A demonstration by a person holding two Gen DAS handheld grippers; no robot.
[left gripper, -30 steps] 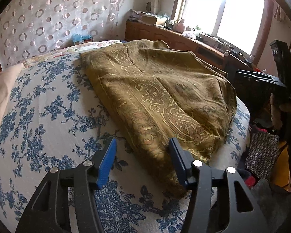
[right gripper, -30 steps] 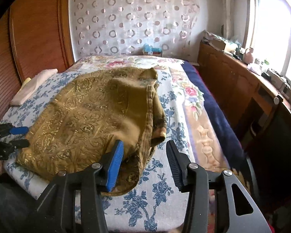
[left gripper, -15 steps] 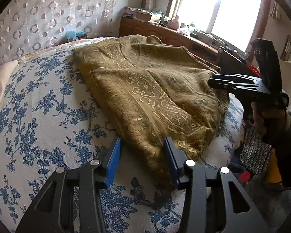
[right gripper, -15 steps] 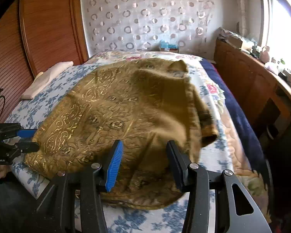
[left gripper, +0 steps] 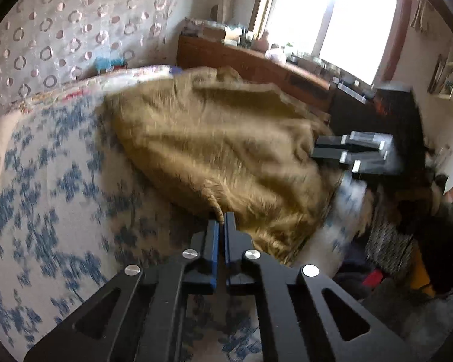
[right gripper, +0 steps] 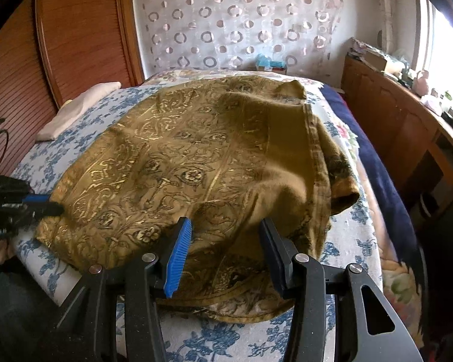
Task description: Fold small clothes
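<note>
garment (right gripper: 196, 163) | olive-gold cloth with a paler gold scroll and flower print | spread out and rumpled on the bed, not folded flat | right-hand edge doubled over in a loose fold | near hem hung over the bed's edge | one near corner drawn up into a peak

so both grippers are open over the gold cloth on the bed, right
Not quite: only the right gripper is open over the gold cloth on the bed. The left wrist view shows the left gripper shut on the cloth's edge.
</note>
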